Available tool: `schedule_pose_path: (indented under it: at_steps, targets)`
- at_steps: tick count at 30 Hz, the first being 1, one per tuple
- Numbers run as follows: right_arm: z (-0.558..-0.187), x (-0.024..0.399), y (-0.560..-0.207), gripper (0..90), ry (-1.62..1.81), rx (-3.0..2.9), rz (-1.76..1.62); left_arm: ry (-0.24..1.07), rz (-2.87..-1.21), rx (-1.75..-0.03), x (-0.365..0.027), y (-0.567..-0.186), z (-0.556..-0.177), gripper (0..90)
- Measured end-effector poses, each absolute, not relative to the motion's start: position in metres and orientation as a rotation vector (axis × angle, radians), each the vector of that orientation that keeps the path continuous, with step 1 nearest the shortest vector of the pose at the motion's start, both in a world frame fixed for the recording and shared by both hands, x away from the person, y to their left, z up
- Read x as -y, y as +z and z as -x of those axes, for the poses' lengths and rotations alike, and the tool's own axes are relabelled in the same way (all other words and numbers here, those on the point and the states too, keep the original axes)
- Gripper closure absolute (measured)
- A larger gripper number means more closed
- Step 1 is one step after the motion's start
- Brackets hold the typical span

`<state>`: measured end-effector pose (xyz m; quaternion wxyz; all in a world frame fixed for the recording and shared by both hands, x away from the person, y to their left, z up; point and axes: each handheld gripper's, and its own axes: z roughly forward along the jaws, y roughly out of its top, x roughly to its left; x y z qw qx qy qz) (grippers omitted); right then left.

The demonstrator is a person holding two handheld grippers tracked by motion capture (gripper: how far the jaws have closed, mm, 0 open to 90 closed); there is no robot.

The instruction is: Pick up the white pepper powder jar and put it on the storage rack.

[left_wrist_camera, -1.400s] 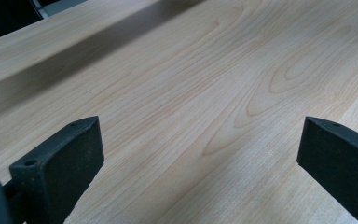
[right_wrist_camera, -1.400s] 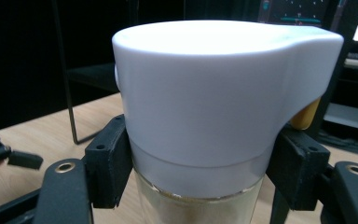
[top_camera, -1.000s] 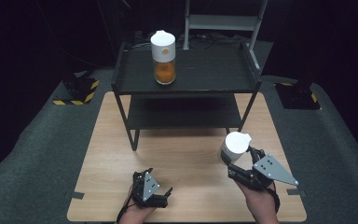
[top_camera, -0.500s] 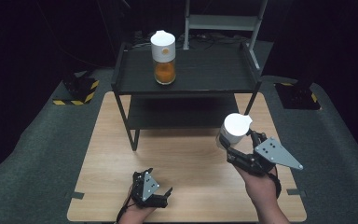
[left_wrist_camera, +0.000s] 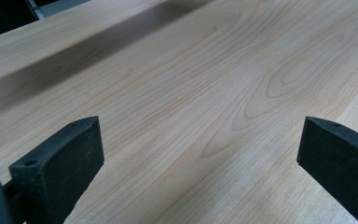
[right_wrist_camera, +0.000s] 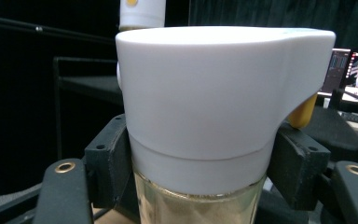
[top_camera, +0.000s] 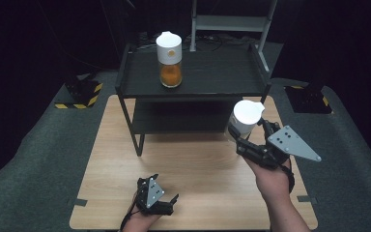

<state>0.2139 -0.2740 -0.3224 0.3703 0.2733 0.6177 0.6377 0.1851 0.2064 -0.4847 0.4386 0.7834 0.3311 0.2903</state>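
Right gripper view: white-lidded jar [right_wrist_camera: 214, 116] clamped between right gripper [right_wrist_camera: 200, 172] jaws.

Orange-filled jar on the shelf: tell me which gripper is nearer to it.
Right. The right gripper is raised just before the shelf, right of the jar; the left gripper sits low at the table's near edge.

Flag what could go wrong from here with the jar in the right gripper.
1. The right gripper clamps the white-lidded jar by its glass just under the lid; smooth glass could slip in the pads.
2. The jar hangs close to the black shelf's front edge; a move onto the top could clip that edge.
3. The orange-filled jar already stands on the top; a careless placement might knock it.
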Motion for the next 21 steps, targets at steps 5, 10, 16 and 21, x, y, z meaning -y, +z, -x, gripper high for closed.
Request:
schedule_pose_path:
  at_steps: [5,10,16,21]
  targets:
    - [-0.218,0.274,-0.312,30.4,1.643,-1.569,-0.693,0.725,-1.948,-0.823,-0.206,-0.485,-0.185,0.6]
    - [-0.225,0.272,-0.297,30.4,1.662,-1.56,-0.695,0.723,-1.946,-0.825,-0.206,-0.485,-0.185,0.6]
    - [-0.234,0.267,-0.284,30.4,1.667,-1.558,-0.697,0.717,-1.938,-0.831,-0.208,-0.485,-0.185,0.6]
    - [-0.241,0.26,-0.273,30.4,1.66,-1.556,-0.695,0.714,-1.934,-0.832,-0.208,-0.485,-0.185,0.6]
